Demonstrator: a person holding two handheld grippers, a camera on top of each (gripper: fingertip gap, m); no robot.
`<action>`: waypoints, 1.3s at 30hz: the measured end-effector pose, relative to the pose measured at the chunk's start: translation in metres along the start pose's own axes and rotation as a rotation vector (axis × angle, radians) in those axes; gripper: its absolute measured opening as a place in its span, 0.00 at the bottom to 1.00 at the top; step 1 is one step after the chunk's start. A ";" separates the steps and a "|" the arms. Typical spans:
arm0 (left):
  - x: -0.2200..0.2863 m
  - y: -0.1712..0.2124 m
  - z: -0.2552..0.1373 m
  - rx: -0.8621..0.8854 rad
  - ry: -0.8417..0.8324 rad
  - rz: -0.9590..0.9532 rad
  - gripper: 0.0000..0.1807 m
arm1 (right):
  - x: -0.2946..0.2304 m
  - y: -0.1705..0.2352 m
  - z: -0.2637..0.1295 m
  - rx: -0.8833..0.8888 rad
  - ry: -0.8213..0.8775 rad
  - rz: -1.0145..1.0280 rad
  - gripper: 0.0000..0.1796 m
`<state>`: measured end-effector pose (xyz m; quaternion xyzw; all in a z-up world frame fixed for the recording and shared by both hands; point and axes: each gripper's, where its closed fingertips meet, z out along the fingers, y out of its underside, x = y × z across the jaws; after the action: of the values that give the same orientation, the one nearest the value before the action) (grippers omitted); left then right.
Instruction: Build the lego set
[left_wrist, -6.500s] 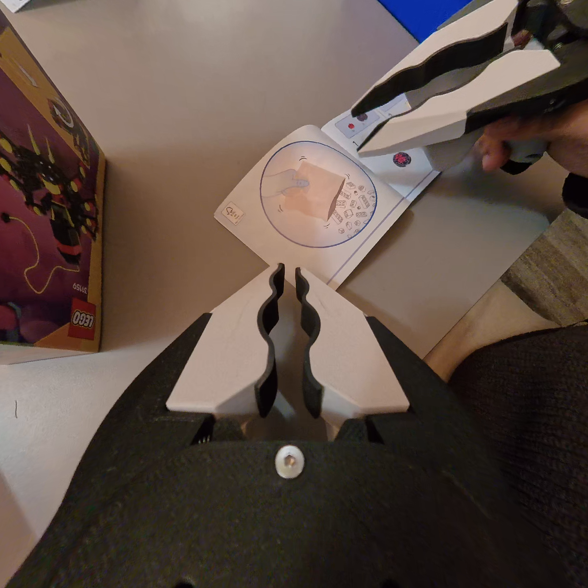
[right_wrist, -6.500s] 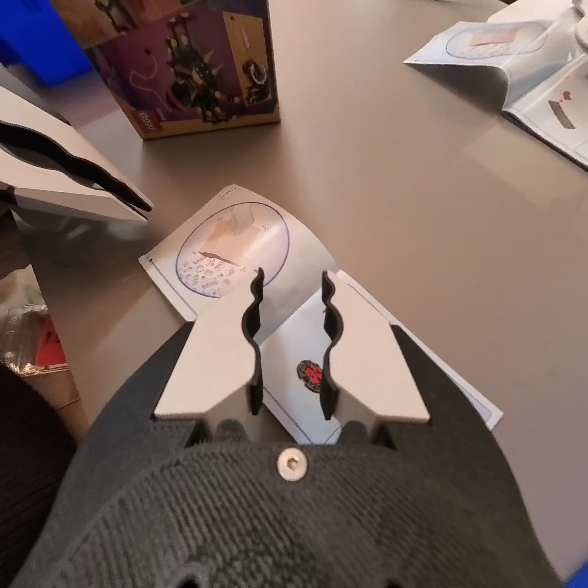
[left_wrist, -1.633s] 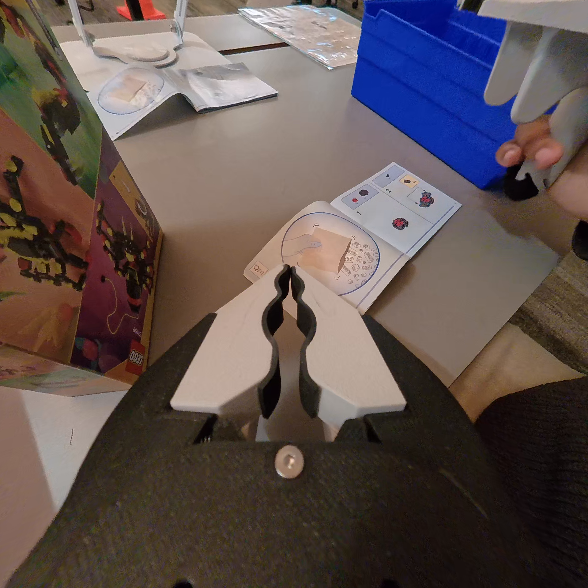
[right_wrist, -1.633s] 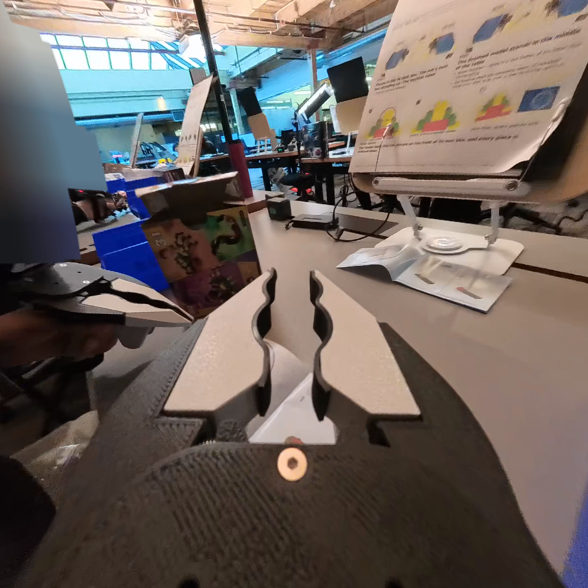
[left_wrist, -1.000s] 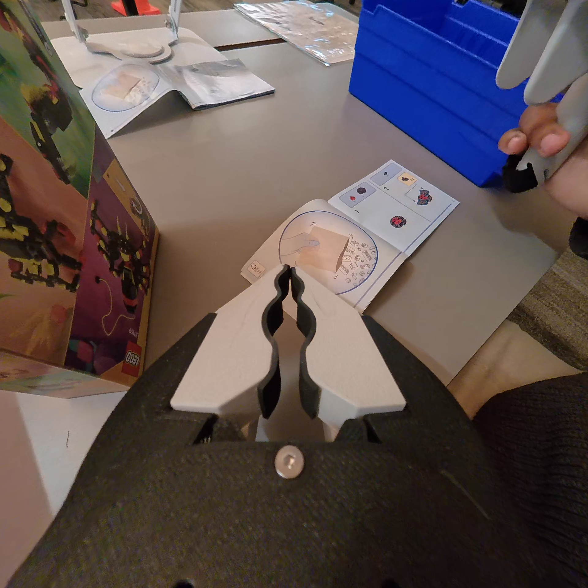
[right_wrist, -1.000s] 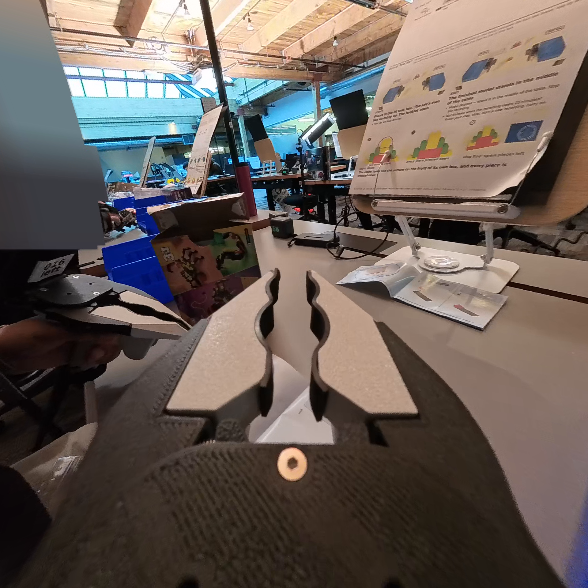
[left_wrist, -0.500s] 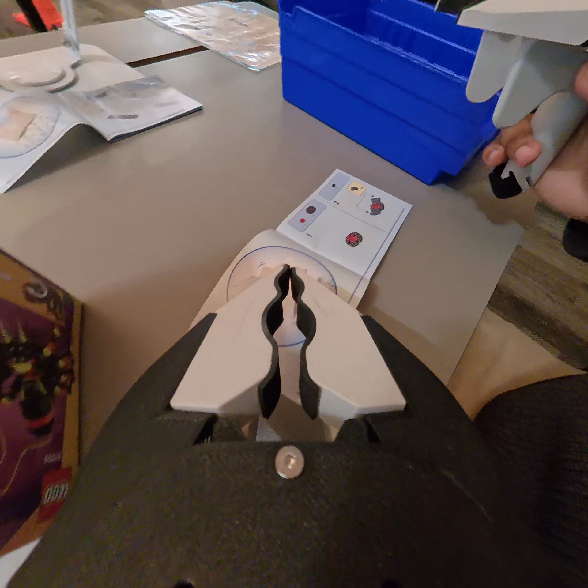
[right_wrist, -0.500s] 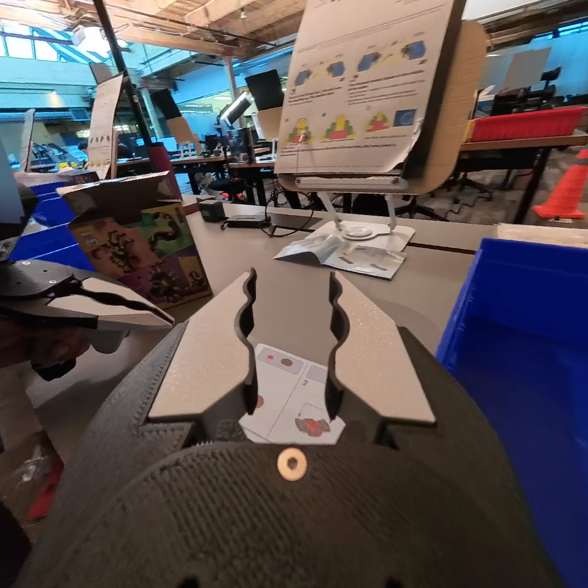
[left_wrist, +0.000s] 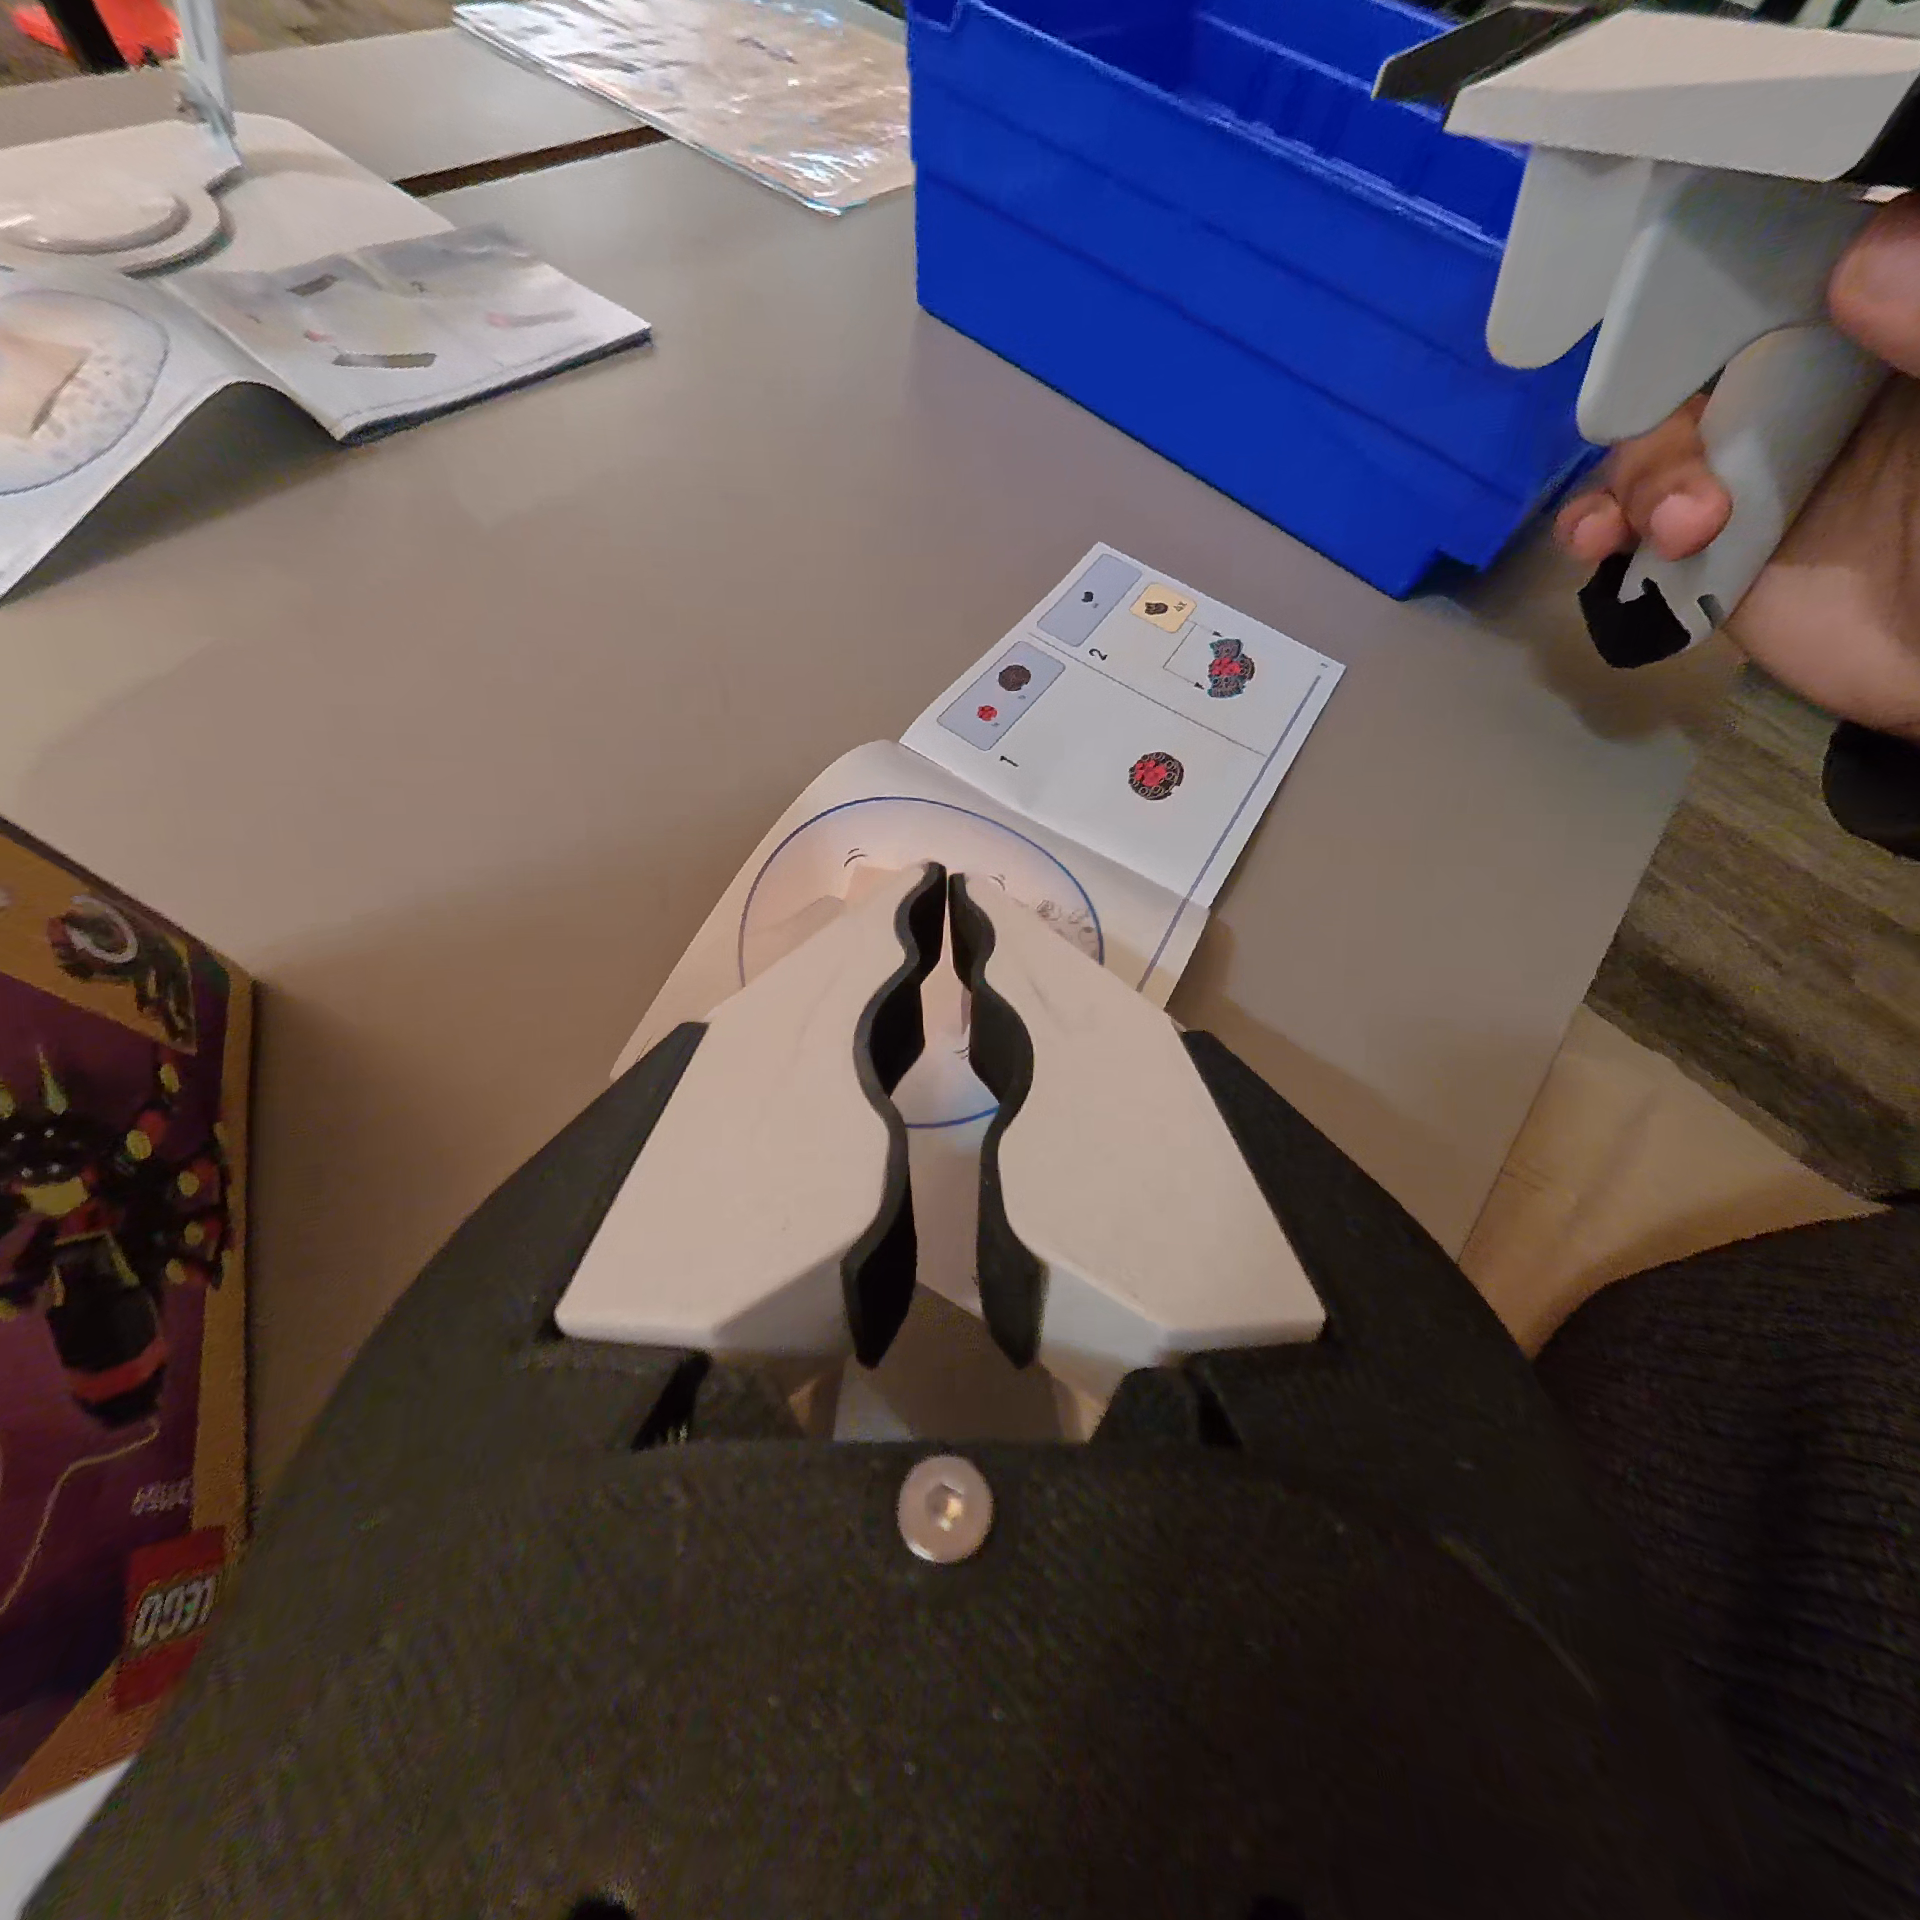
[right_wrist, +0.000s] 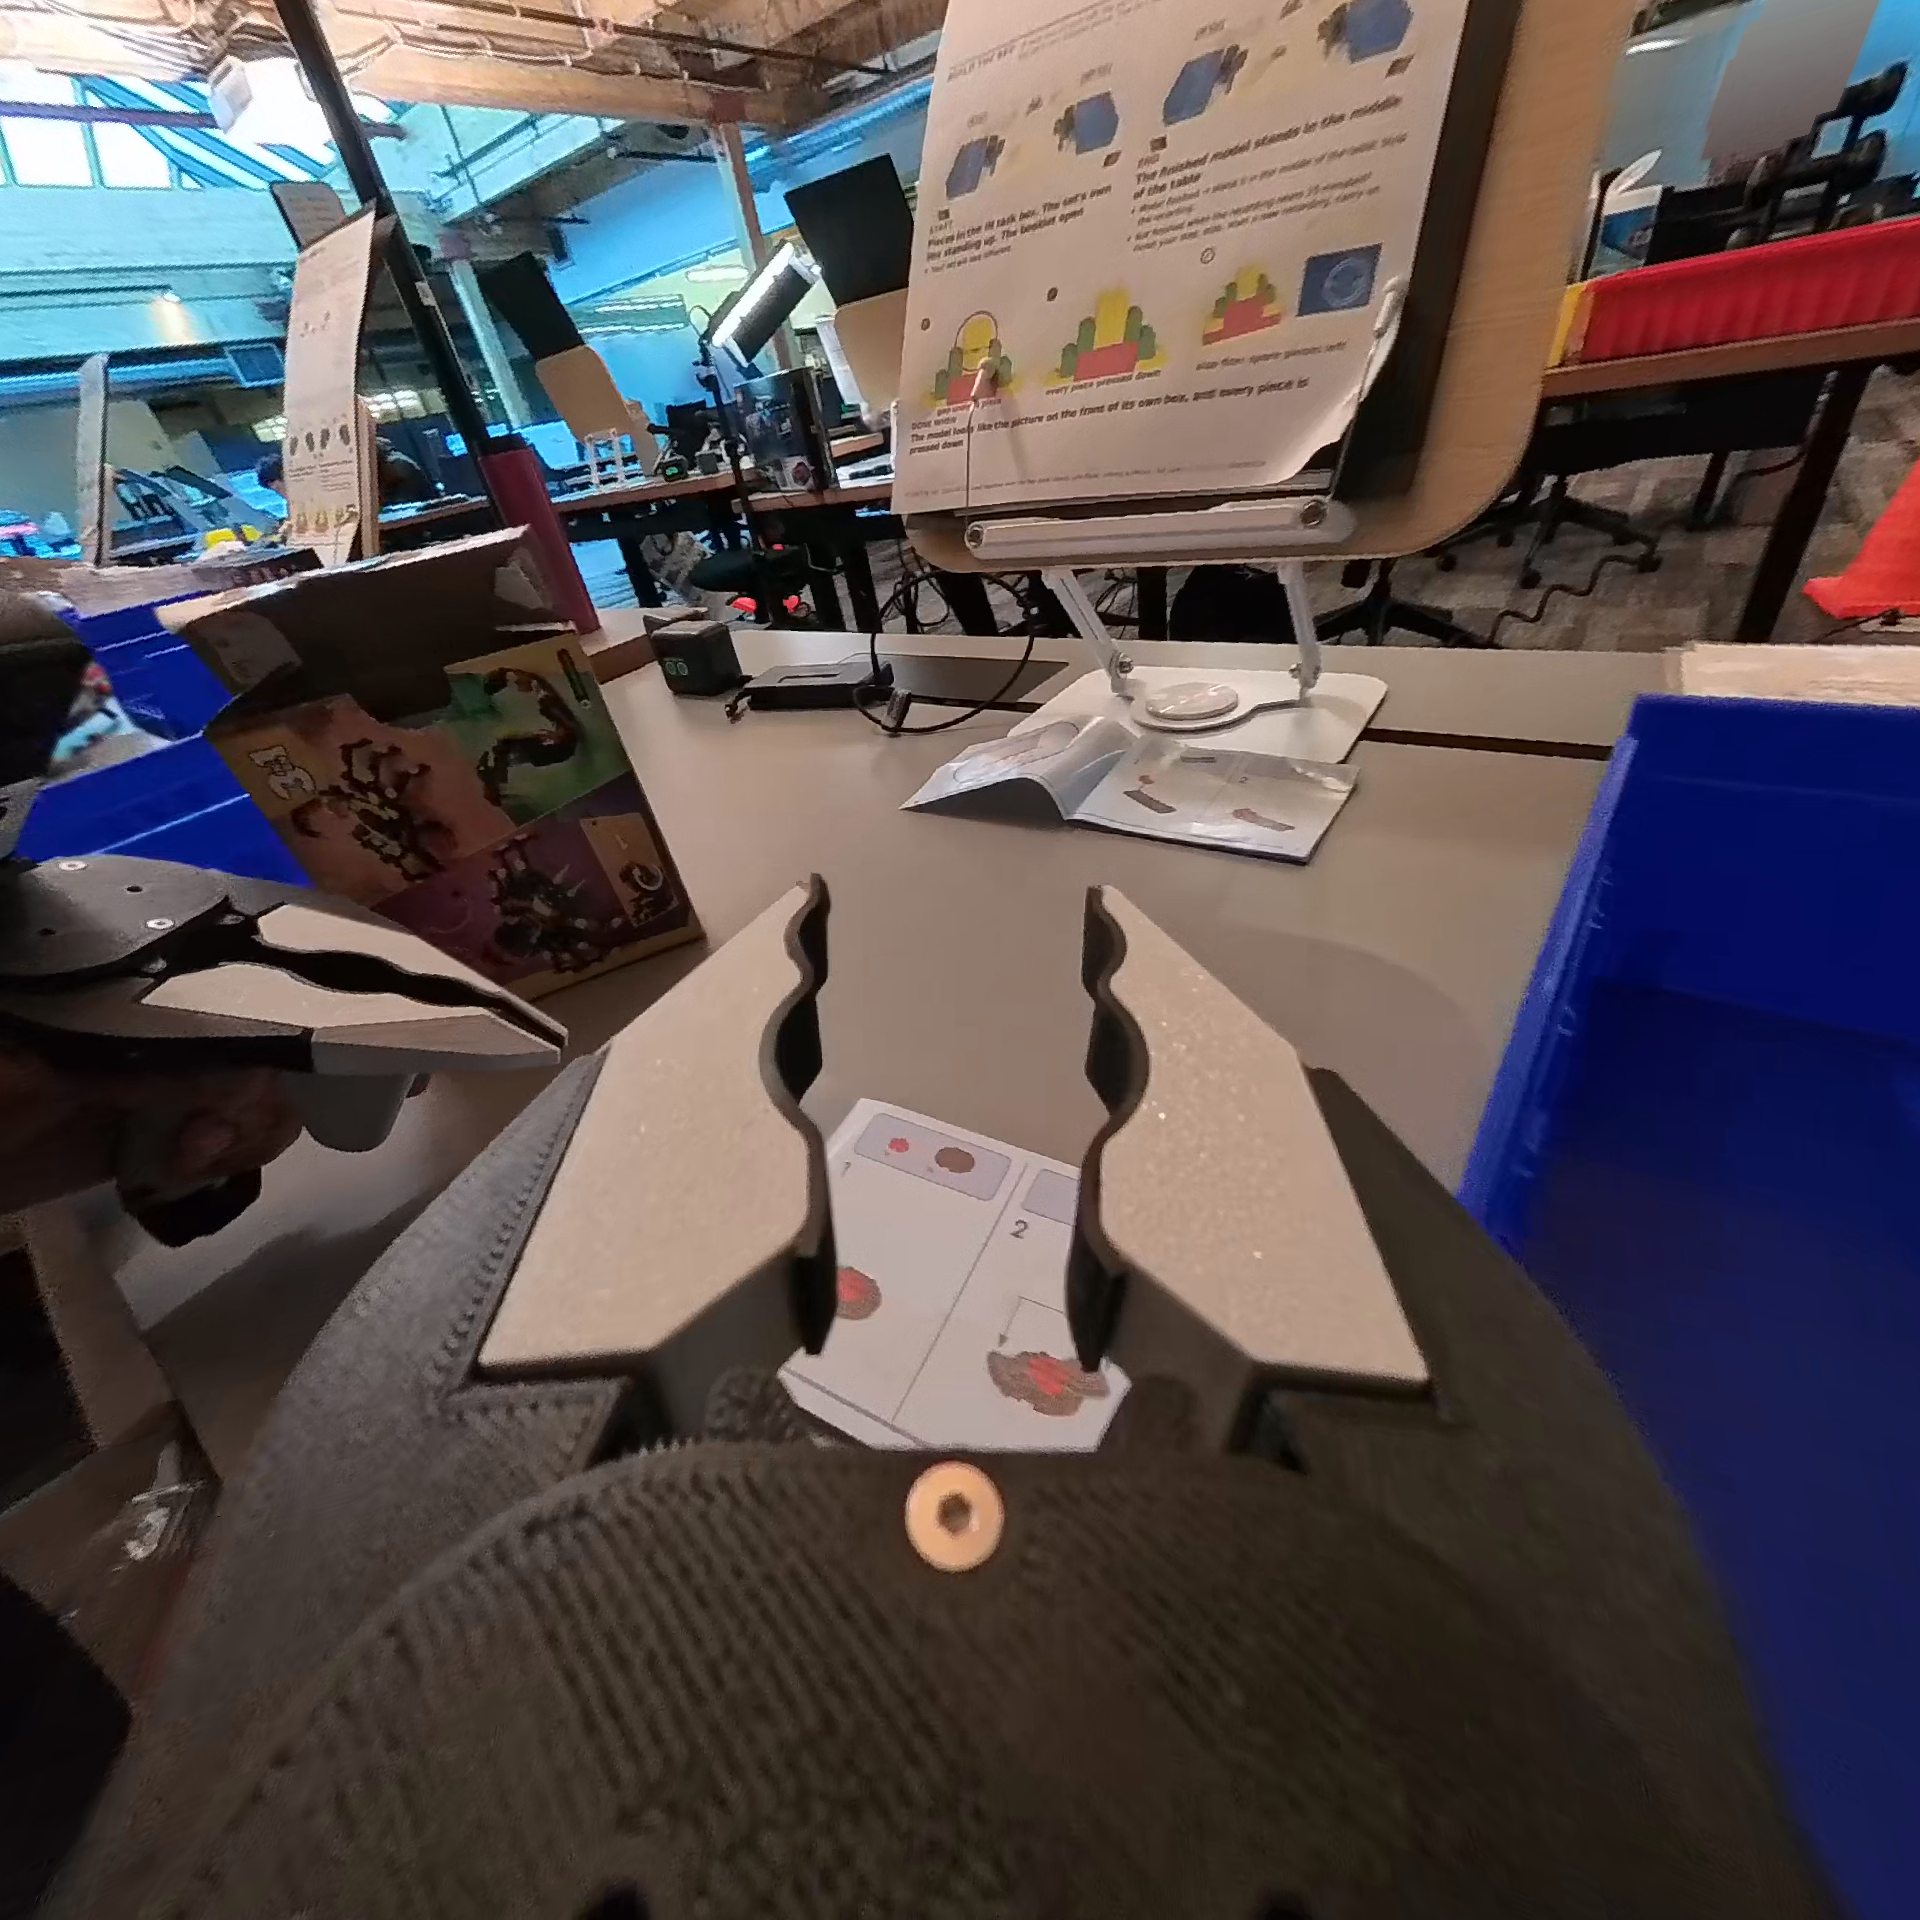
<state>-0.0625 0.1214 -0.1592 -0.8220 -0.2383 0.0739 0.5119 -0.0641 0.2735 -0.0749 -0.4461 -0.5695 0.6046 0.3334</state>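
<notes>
Blue bins (left_wrist: 1226, 239) are counted as one near, two booklets (left_wrist: 1132, 727) (left_wrist: 312, 322), one box (right_wrist: 457, 790); grey table (left_wrist: 520, 623), workshop behind. Left gripper (left_wrist: 945, 902) is nearly closed, empty; right gripper (right_wrist: 956, 914) is spread, empty.

The left tongs (left_wrist: 948, 902) cover the lower half of the open booklet (left_wrist: 1122, 727). At the frame's left edge the set's box (left_wrist: 114, 1247) is cut off, and the blue bin (right_wrist: 1714, 1091) at the right edge.

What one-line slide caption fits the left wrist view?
Left gripper, fingers nearly closed, poised over the open instruction booklet on the grey table, blue bin beyond.
</notes>
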 end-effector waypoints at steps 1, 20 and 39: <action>-0.002 0.001 -0.002 0.001 -0.007 -0.005 0.00 | -0.002 0.001 0.002 -0.004 -0.010 0.004 0.27; -0.027 0.021 -0.040 0.008 -0.158 -0.090 0.00 | -0.053 0.002 0.043 -0.025 -0.199 -0.142 0.23; -0.027 0.024 -0.042 -0.005 -0.173 -0.074 0.00 | -0.058 0.002 0.042 -0.031 -0.221 -0.137 0.21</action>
<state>-0.0637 0.0667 -0.1638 -0.8044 -0.3119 0.1254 0.4899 -0.0807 0.2042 -0.0694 -0.3419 -0.6410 0.6172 0.3021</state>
